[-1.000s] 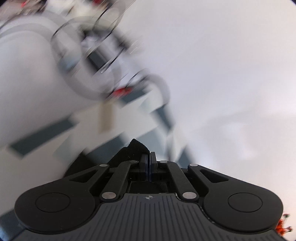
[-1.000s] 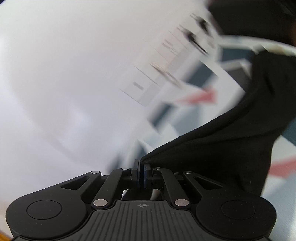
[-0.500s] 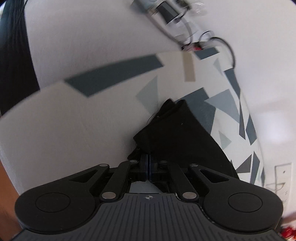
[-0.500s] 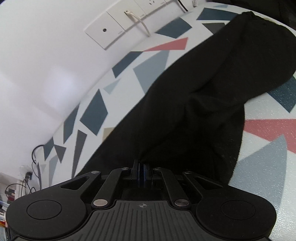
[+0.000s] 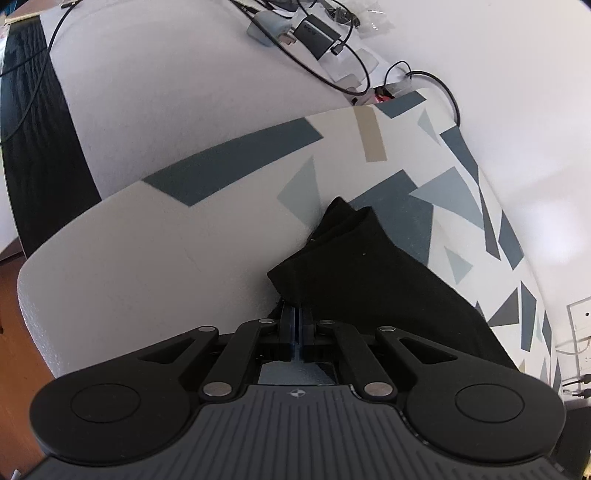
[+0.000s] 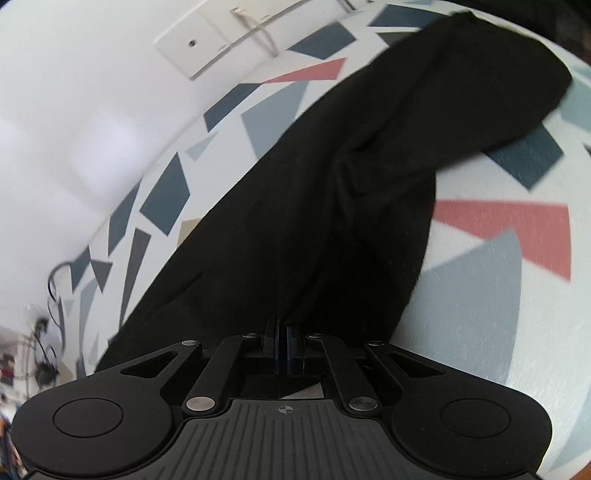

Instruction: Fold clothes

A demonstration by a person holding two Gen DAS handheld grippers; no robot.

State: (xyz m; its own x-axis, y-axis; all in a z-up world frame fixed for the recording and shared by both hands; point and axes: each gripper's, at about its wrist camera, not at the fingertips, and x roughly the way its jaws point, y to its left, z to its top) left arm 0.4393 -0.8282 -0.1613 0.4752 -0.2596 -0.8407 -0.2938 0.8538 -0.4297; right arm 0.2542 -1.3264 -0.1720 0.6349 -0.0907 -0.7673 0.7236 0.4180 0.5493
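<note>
Black cloth [image 5: 373,280] lay bunched on the desk [image 5: 155,266], over the mat with blue, grey and red shapes [image 6: 491,295]. Lay stretched out long and wrinkly, from near the front edge toward the white wall [image 6: 74,110]. Left tongs [image 5: 297,317] squeezed tight on one corner of the black cloth, jaws pressed together with only thin cloth between. Right tongs [image 6: 282,332] squeezed tight on another bit of the same cloth, jaws together too. Both pointed down at the desk. Seen from the left tongs: a small peak of cloth [image 5: 343,210] stuck up past the tips, next to a dark blue shape. Farther back, black cables [image 5: 332,70] and a small black box [image 5: 317,35] sat in a messy heap on the plain white part of the desk. Seen from the right tongs: a big fold ran across the middle of the cloth, and a white wall plate [image 6: 199,48] hung above the desk. Cloth not neatly folded yet, just crumpled.
</note>
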